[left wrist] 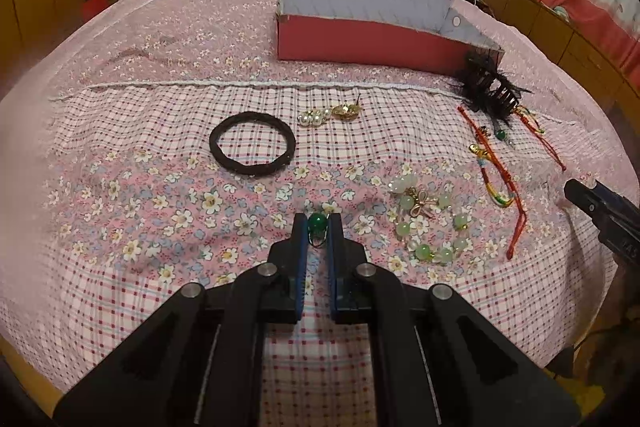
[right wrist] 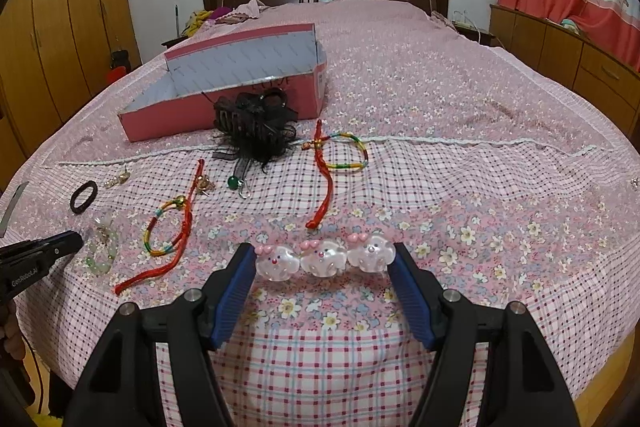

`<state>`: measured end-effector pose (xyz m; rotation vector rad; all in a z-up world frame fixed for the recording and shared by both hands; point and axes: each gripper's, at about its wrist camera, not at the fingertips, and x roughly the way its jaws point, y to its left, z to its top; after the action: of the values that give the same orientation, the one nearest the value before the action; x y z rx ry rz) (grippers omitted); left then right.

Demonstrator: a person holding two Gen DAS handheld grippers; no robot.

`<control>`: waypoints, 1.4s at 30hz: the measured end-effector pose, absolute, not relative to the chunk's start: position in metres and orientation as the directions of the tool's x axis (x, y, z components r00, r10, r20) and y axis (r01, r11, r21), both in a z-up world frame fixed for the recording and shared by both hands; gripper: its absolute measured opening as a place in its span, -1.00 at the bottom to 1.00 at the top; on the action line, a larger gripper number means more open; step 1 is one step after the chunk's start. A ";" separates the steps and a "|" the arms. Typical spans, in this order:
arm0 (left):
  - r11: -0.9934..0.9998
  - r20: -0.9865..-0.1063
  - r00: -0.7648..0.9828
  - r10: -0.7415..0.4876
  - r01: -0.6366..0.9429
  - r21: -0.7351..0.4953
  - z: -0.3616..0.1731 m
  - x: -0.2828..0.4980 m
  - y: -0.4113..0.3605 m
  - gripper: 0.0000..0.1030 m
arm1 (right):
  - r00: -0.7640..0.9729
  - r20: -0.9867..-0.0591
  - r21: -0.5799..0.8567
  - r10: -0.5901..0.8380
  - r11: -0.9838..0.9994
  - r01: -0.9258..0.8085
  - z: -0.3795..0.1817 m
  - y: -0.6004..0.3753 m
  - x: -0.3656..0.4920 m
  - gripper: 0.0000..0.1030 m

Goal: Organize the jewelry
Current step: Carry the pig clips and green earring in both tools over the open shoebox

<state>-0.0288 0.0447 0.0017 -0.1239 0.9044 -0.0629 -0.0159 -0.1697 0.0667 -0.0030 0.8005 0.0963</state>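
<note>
Green bead piece (left wrist: 318,223): a small dark-green bead on a thin wire or hook is pinched at the very tips of the left gripper (left wrist: 317,227), above the floral bedspread (left wrist: 160,195).
Left jaws: pressed together on the bead; only the tips are in contact with it.
Pink charm piece (right wrist: 320,255): three clear, pink-topped charms in a row are bridged between the pads of the right gripper (right wrist: 322,255), over the bedspread near the bed's front edge.
Right jaws: spread wide, closed on the ends of the row.
Pink box (left wrist: 360,27): seen open and apparently empty, well beyond both grippers; judged to be the destination.
Loose items: a pale-green bead bracelet (left wrist: 430,223), red cord bracelets (left wrist: 500,163), a dark hair tie (left wrist: 253,143), pearl and gold earrings (left wrist: 332,113) and a black feathered hair claw (left wrist: 490,87) are left on the bedspread.
Risk, bead: a round, smooth bead held at the tips could be squeezed out during the carry and lost among the flowers.
Risk, charms: a row gripped end to end could buckle and be dropped.
Risk, cords: trailing cords near the box could be snagged by a passing finger.
</note>
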 end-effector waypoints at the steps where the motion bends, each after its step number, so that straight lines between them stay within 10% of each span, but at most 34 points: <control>1: 0.990 -0.777 0.620 -0.110 0.002 -0.139 0.005 -0.032 0.047 -0.99 | 0.694 -0.714 0.033 0.085 0.996 -0.088 0.068 -0.170 -0.017 0.36; 42: 0.996 -0.687 0.722 -0.081 0.040 -0.076 0.108 0.080 0.045 -0.99 | 0.730 -0.657 0.037 0.188 0.975 -0.218 0.147 -0.130 0.094 0.36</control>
<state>0.0796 0.0446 0.1078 -0.0567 0.7610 -0.0671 0.0935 -0.1300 0.1474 -0.0435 0.7188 0.2233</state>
